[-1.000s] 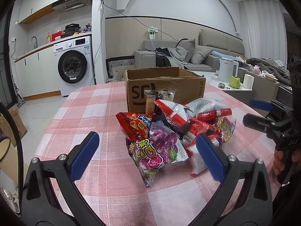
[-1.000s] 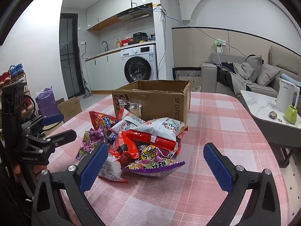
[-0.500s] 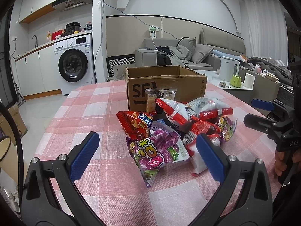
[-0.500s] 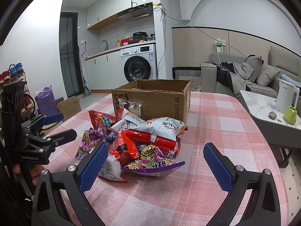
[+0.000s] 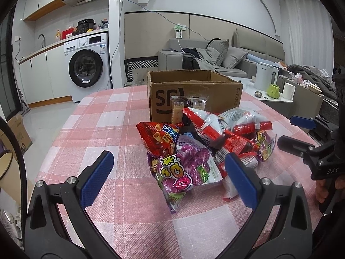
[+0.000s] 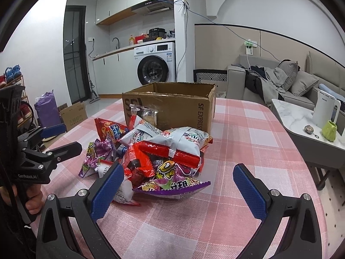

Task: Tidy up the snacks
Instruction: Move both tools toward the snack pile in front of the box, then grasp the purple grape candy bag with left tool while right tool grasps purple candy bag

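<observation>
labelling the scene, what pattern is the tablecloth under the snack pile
Pink, red and white check on the tablecloth, clearest in the right wrist view.

Cardboard box [image 5: 194, 99]: "SF" logo on front face, "SF EXPRESS" printed vertically along the side panel [image 6: 200, 116].
Left tool [image 6: 32, 168]: "GenRobot.AI" in white on its black body.
Right tool [image 5: 319, 157]: "DAS" visible on its body; the remainder is cut off.
Snack bags [image 5: 200, 149]: print not legible.

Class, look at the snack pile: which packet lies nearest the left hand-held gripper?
The purple grape-print packet at the pile's front edge lies just ahead of the left hand-held gripper; the red and white packets lie farther back.
</observation>
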Demonstrator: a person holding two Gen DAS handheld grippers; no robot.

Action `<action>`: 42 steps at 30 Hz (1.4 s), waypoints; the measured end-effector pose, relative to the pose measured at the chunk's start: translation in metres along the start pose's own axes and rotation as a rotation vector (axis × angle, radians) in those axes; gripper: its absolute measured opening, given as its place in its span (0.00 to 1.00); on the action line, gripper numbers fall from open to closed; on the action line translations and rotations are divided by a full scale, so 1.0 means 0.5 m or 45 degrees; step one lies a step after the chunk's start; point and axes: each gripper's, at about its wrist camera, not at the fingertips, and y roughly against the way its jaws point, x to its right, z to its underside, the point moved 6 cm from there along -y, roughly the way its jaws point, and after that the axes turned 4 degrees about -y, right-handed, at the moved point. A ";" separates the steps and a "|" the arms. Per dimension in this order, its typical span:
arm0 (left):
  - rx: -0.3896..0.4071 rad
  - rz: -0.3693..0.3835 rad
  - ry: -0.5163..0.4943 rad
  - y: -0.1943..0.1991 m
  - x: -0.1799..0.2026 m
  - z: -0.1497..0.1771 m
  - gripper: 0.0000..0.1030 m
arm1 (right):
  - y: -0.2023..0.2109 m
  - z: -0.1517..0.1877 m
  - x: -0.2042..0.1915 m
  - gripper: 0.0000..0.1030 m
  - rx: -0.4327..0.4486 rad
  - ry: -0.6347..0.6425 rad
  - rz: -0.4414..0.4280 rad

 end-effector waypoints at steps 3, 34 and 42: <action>-0.033 0.008 -0.012 -0.010 0.005 0.003 0.99 | -0.014 0.004 -0.003 1.00 -0.054 -0.001 -0.001; -0.332 0.179 0.098 -0.152 0.014 0.023 0.89 | -0.128 0.039 0.023 0.80 -0.392 -0.244 -0.168; -0.323 0.226 0.120 -0.161 0.016 0.019 0.68 | -0.139 0.041 0.016 0.66 -0.423 -0.317 -0.299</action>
